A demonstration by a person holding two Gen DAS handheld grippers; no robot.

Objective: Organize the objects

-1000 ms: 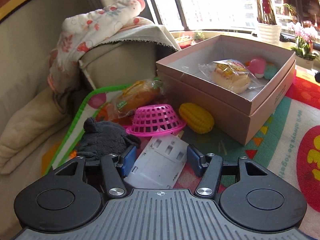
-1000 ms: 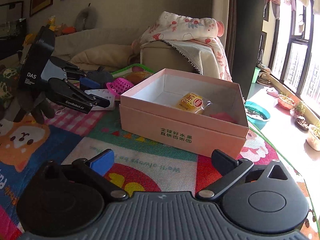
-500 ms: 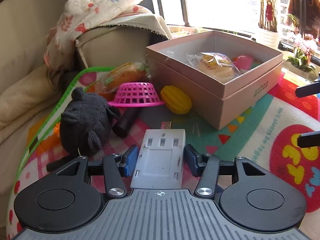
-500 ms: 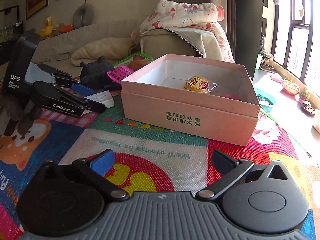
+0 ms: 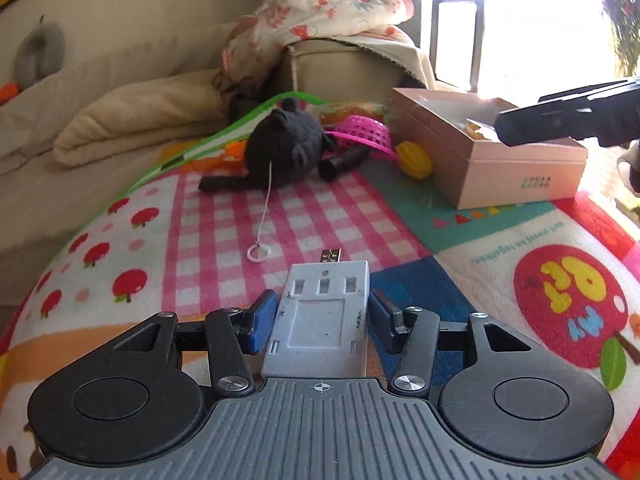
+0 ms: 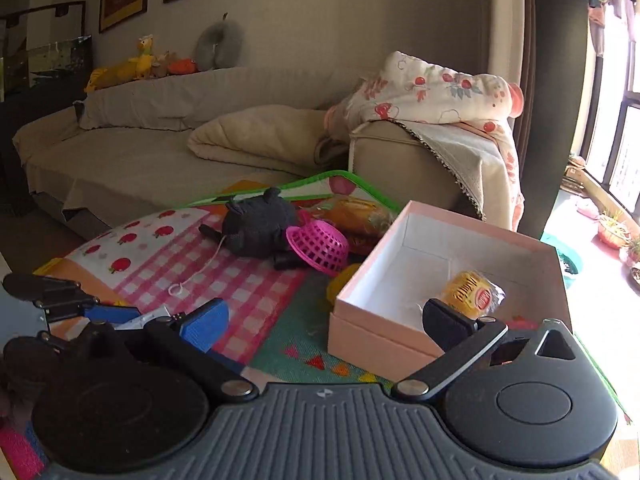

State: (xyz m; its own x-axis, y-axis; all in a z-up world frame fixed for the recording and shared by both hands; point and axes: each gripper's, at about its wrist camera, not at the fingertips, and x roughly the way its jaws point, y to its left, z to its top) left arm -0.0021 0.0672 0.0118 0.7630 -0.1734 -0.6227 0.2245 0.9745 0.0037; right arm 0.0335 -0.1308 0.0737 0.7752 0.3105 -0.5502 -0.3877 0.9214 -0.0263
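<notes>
My left gripper [image 5: 322, 305] is shut on a white USB hub [image 5: 324, 292], its plug pointing forward, held just above the play mat [image 5: 280, 216]. Ahead lie a black plush toy [image 5: 286, 146], a tipped pink basket [image 5: 364, 132], a black tube [image 5: 344, 160] and a yellow corn toy [image 5: 416, 159]. The open pink box [image 6: 372, 336] holds a wrapped bun [image 6: 474, 294]. My right gripper [image 6: 324, 320] hangs open and empty by the box's near corner. One of its fingers [image 5: 560, 120] shows at the right of the left wrist view.
A beige sofa [image 6: 160, 152] with a folded blanket and a floral quilt [image 6: 432, 92] stands behind the mat. A wrapped bread [image 6: 356, 210] lies behind the basket. A white string with a ring [image 5: 256, 254] trails from the plush. Windows and plants are on the right.
The left jaws closed on the USB hub and drew it back from the toys, rolling level. The right gripper rose and swung toward the box; it now looks into it.
</notes>
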